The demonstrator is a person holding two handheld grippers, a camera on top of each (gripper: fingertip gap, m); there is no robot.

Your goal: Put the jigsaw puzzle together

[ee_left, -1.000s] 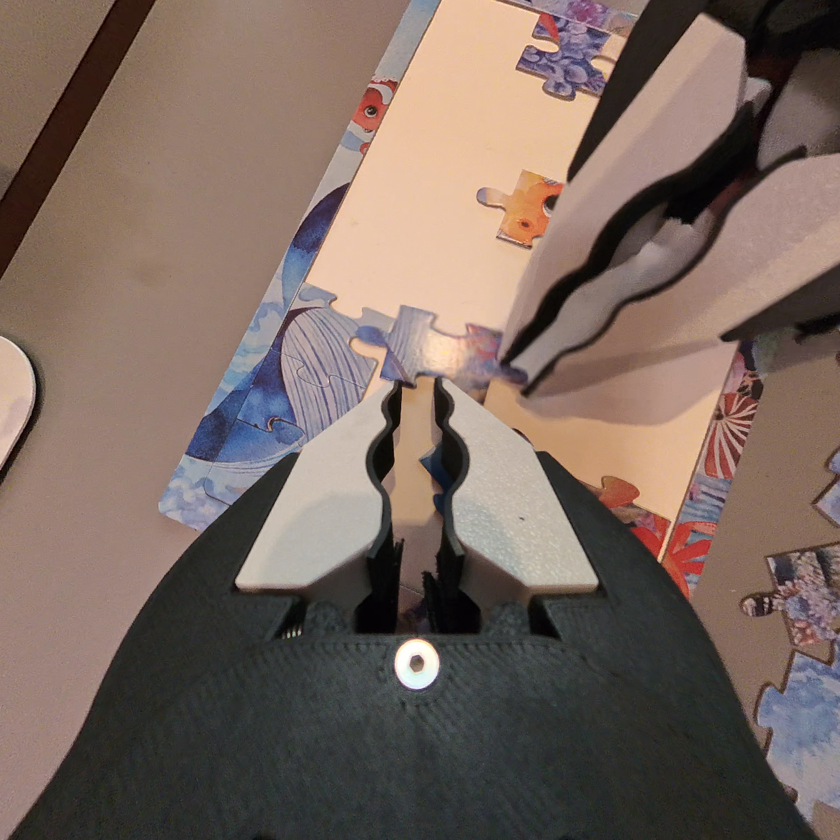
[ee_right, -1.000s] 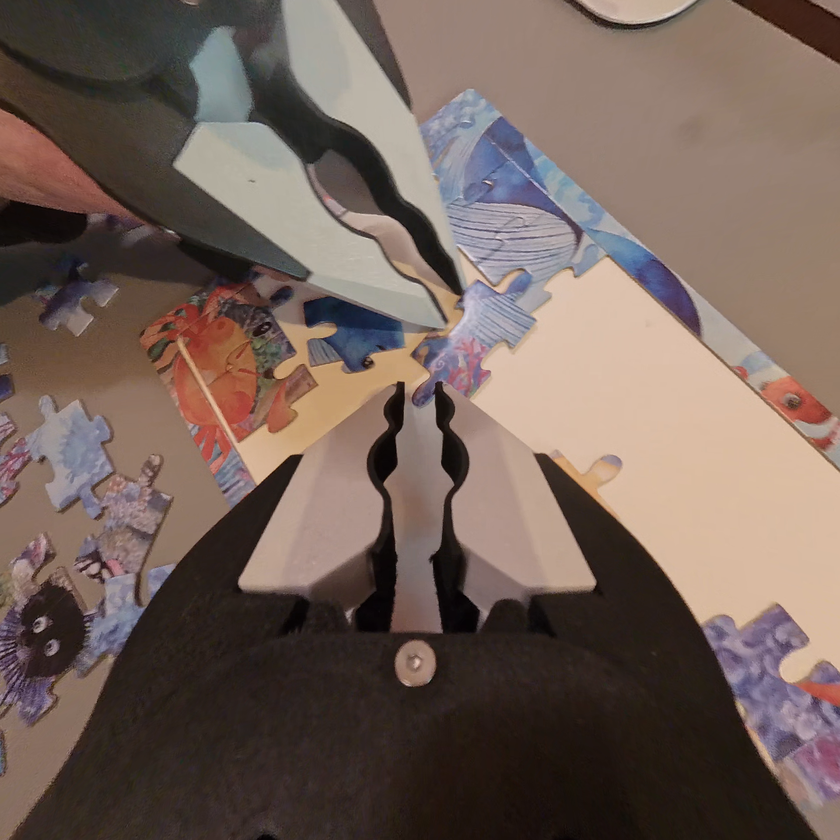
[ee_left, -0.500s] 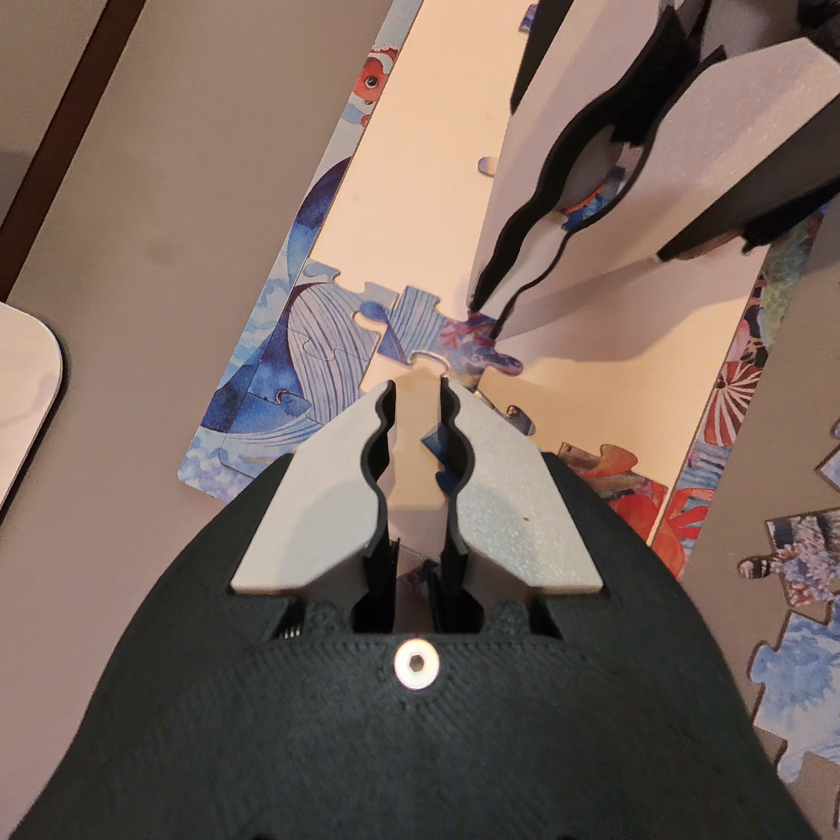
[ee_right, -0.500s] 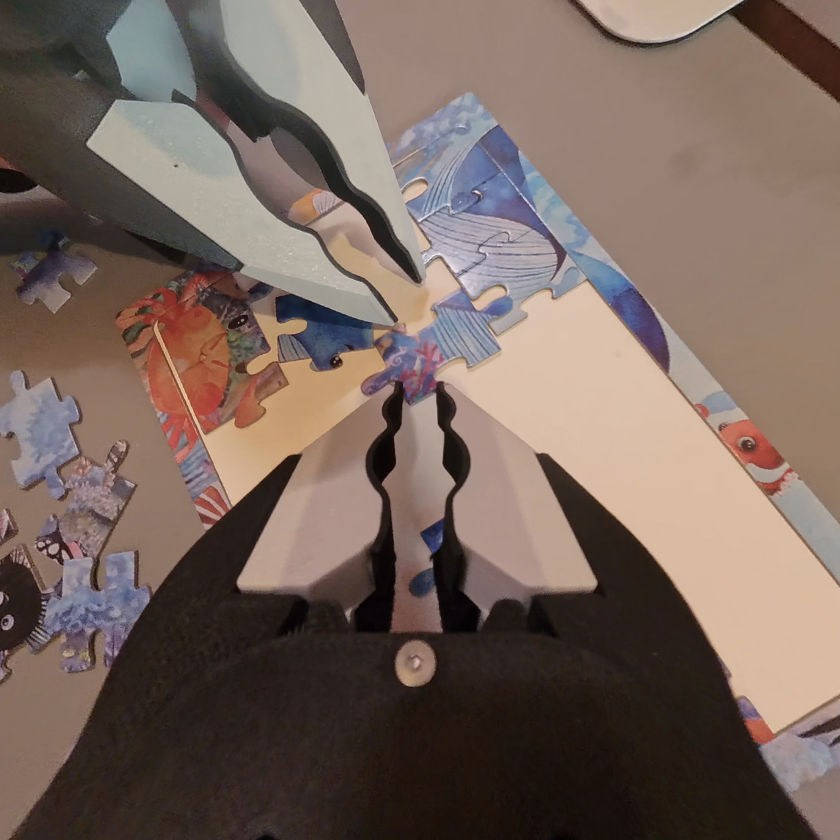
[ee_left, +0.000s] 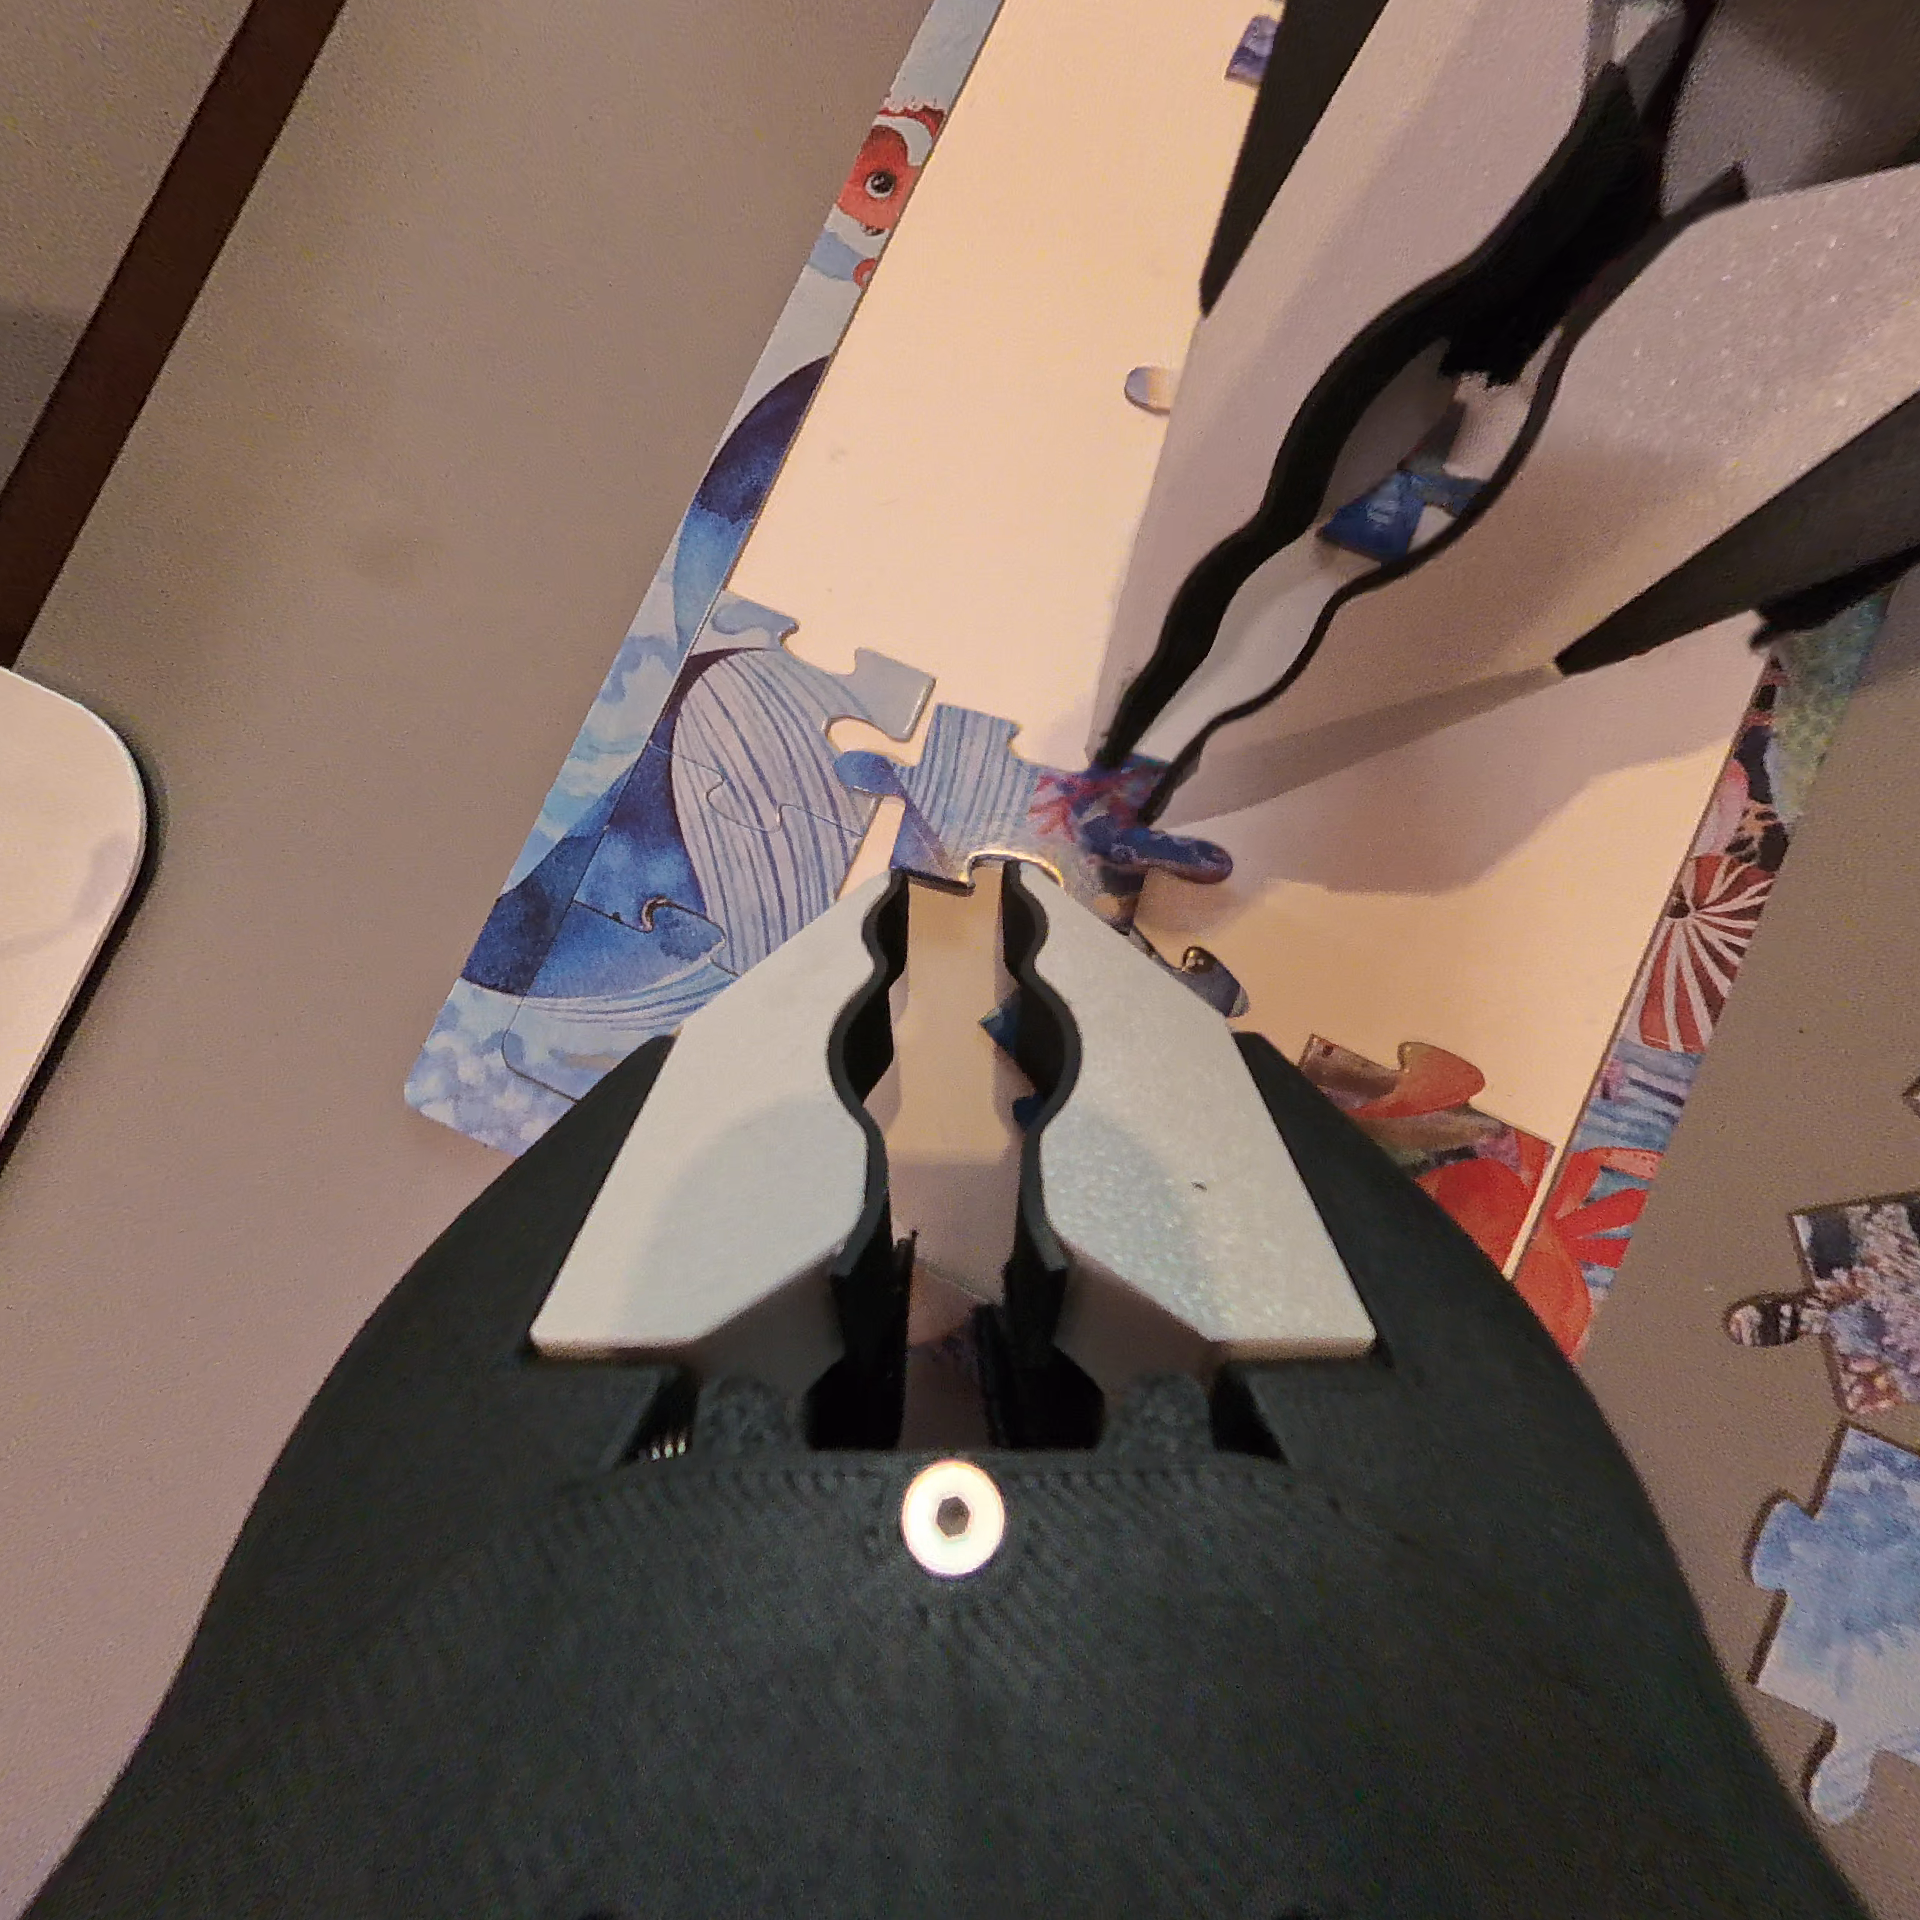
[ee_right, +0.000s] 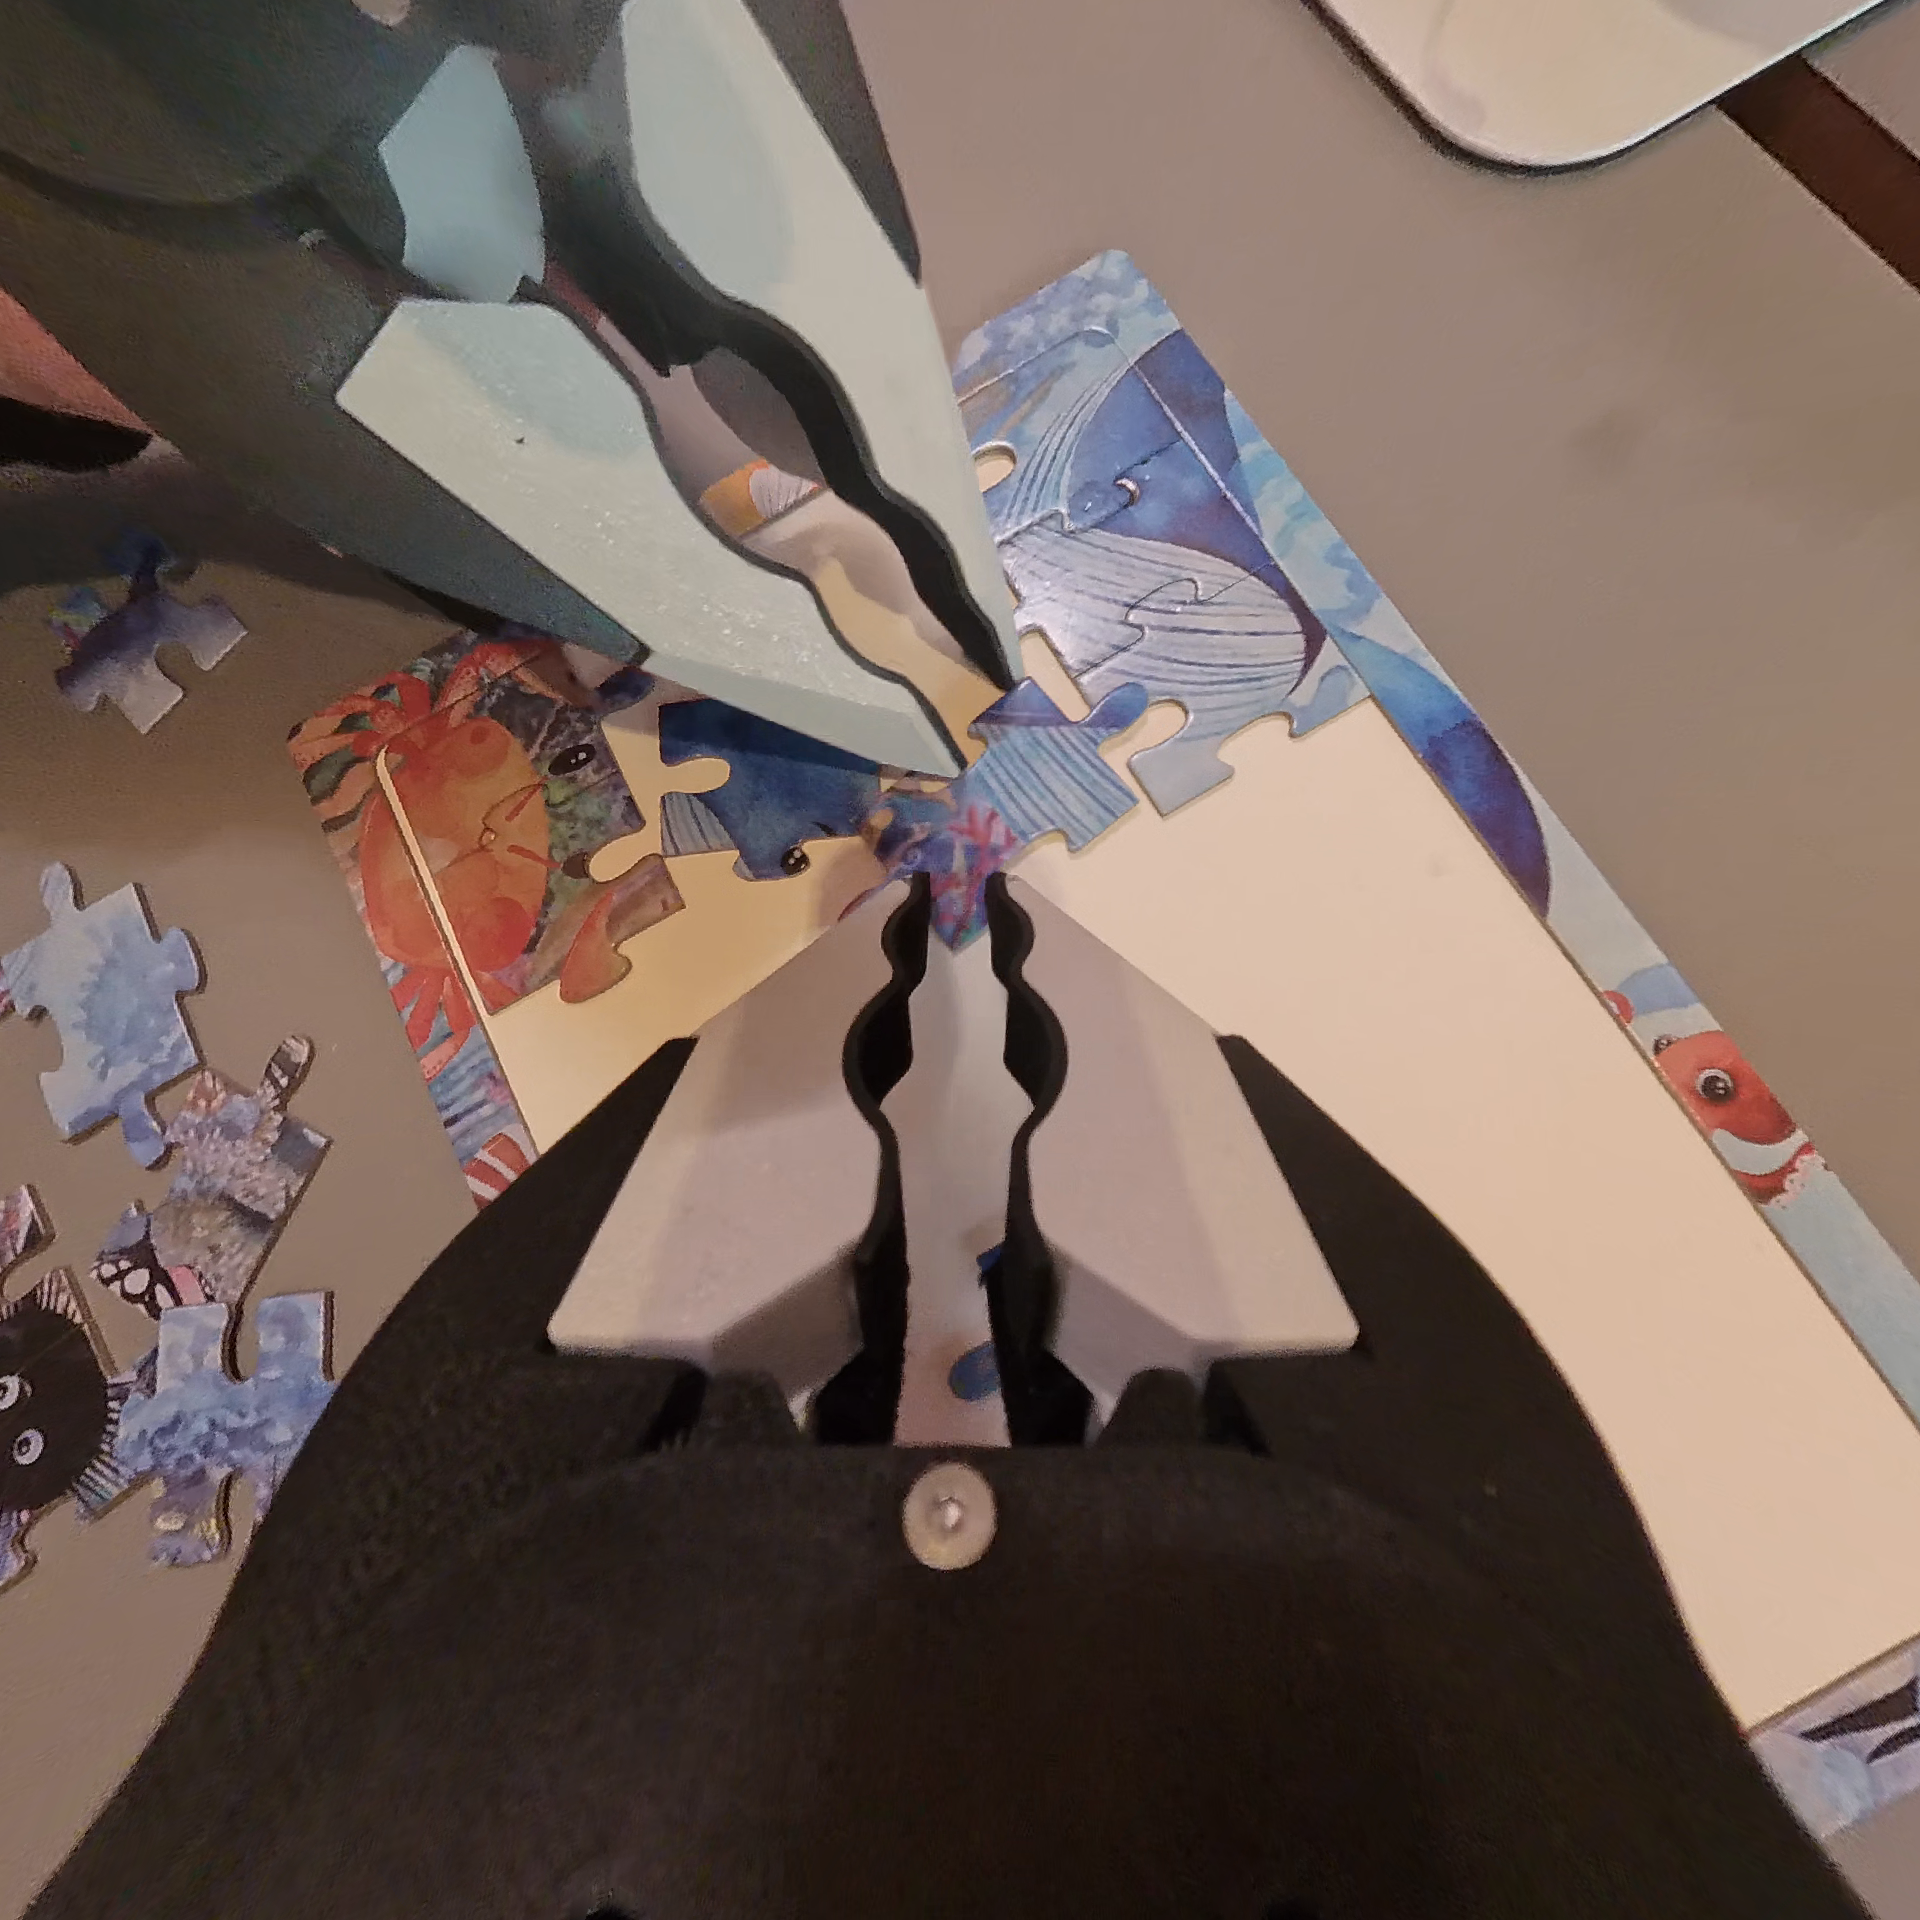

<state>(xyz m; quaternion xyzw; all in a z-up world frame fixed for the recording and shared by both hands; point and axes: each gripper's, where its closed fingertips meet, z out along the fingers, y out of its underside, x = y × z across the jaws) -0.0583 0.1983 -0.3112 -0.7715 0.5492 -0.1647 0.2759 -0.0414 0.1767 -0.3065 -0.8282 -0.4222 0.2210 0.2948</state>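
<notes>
The left gripper [ee_left: 956,883], black-bodied with pale grey fingers [ee_left: 769,1122], hangs low over the near end of the cream-coloured puzzle tray [ee_left: 997,436]; its fingers stand slightly parted with only a narrow gap and nothing between them; their tips sit at the near edge of the loose blue striped puzzle piece with red coral [ee_left: 987,790]. That piece lies flat on the tray floor, its left knob just beside the socket of the assembled blue whale section [ee_left: 727,821] in the tray's corner, apparently not fully seated. Beyond it, the right gripper [ee_left: 1138,764] comes down from the upper right with its tips at the piece's far coral end; its fingers are likewise narrowly parted and empty.

In the right wrist view the right gripper [ee_right: 956,883] points at the same striped piece [ee_right: 1039,800]; the left gripper [ee_right: 982,722] meets it from the opposite side. Left of the piece lies a dark blue piece [ee_right: 769,800]; farther left is an orange crab section [ee_right: 488,831] in the tray corner. Loose cardboard pieces [ee_right: 114,997] are scattered on the grey-brown counter [ee_right: 1507,436] outside the tray's printed border; an orange clownfish [ee_right: 1714,1101] is printed on that border. At the far edge of the counter rests a white rounded-corner slab [ee_right: 1579,73].
</notes>
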